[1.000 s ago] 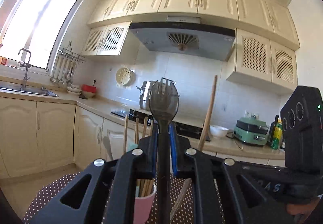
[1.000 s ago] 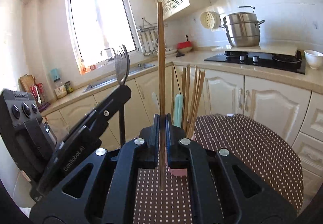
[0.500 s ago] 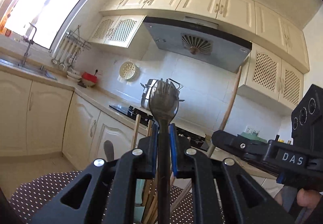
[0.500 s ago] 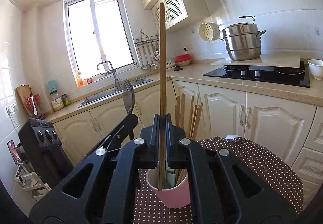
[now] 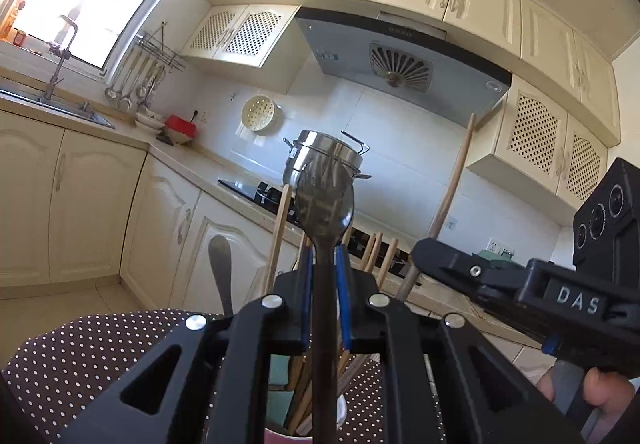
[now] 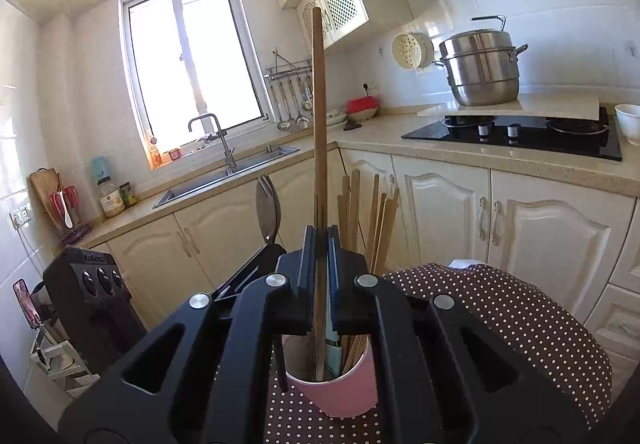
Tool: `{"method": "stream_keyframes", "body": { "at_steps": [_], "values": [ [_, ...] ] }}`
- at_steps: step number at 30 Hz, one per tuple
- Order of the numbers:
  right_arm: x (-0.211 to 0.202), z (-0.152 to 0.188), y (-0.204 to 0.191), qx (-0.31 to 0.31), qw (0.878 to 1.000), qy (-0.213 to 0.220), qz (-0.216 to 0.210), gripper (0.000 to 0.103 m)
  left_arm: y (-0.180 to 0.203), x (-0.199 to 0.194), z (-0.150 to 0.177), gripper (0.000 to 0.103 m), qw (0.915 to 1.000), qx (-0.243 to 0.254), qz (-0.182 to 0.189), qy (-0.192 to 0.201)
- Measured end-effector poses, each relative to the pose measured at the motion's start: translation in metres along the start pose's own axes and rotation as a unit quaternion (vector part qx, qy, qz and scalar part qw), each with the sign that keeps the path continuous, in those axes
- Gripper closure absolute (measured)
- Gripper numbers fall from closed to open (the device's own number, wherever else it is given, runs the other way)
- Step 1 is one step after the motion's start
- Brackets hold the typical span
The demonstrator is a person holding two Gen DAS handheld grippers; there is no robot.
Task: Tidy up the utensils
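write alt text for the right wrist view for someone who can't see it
The right gripper is shut on a long wooden chopstick, its lower end inside a pink round cup of wooden chopsticks on a brown polka-dot tablecloth. To its left, the left gripper holds a dark metal spork upright; cream kitchen cabinets stand behind.

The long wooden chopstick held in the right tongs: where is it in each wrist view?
Left wrist view: long wooden chopstick slants up right of centre, above the right tongs.
Right wrist view: chopstick stands at centre, lower end inside the pink cup.
Shared landmark: steel steamer pot.
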State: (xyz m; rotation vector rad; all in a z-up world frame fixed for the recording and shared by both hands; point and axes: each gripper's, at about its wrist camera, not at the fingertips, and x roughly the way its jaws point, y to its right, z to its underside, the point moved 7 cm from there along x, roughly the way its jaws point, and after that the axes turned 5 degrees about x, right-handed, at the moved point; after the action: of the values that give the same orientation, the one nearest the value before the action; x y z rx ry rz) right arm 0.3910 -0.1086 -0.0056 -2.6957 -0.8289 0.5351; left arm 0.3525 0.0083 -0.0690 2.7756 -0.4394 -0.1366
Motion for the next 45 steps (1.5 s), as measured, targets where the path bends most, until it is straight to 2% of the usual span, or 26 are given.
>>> {"method": "stream_keyframes", "body": {
  "at_steps": [4, 10, 20, 21, 23, 24, 26, 31, 36, 41, 45],
  "values": [
    [0.005, 0.010, 0.001, -0.003, 1.000, -0.012, 0.007, 0.097, -0.001, 0.002, 0.003, 0.091, 0.9998, 0.008, -0.012, -0.011],
    [0.007, 0.016, -0.001, -0.009, 1.000, -0.021, 0.017, 0.097, 0.002, -0.003, -0.004, 0.092, 0.9993, 0.024, -0.026, 0.006],
    [0.017, 0.028, 0.003, -0.007, 0.999, -0.044, 0.018, 0.097, -0.003, -0.001, 0.005, 0.090, 0.9991, 0.012, -0.021, -0.036],
    [0.018, 0.030, 0.004, -0.007, 0.999, -0.047, 0.019, 0.097, -0.003, -0.002, 0.005, 0.088, 0.9990, 0.010, -0.020, -0.039],
    [0.019, 0.035, 0.004, -0.006, 0.998, -0.053, 0.020, 0.097, -0.007, -0.007, 0.006, 0.073, 0.9986, 0.005, -0.026, -0.046],
    [0.020, 0.037, 0.004, -0.006, 0.998, -0.055, 0.020, 0.097, -0.008, -0.009, 0.006, 0.072, 0.9985, 0.004, -0.027, -0.048],
    [0.020, 0.040, 0.002, -0.007, 0.998, -0.059, 0.021, 0.097, -0.012, -0.013, 0.008, 0.067, 0.9974, 0.003, -0.040, -0.060],
    [0.021, 0.047, -0.003, -0.016, 0.997, -0.069, 0.030, 0.097, -0.023, -0.026, 0.017, 0.062, 0.9927, 0.001, -0.068, -0.100],
    [0.022, 0.053, -0.002, -0.015, 0.996, -0.073, 0.045, 0.096, -0.034, -0.042, 0.041, 0.062, 0.9833, -0.017, -0.089, -0.158],
    [0.021, 0.062, -0.003, -0.023, 0.995, -0.078, 0.064, 0.094, -0.035, -0.052, 0.058, 0.062, 0.9783, -0.022, -0.098, -0.181],
    [0.015, 0.068, -0.002, -0.022, 0.994, -0.080, 0.069, 0.080, -0.030, -0.054, 0.064, 0.062, 0.9753, -0.017, -0.099, -0.196]
  ]
}}
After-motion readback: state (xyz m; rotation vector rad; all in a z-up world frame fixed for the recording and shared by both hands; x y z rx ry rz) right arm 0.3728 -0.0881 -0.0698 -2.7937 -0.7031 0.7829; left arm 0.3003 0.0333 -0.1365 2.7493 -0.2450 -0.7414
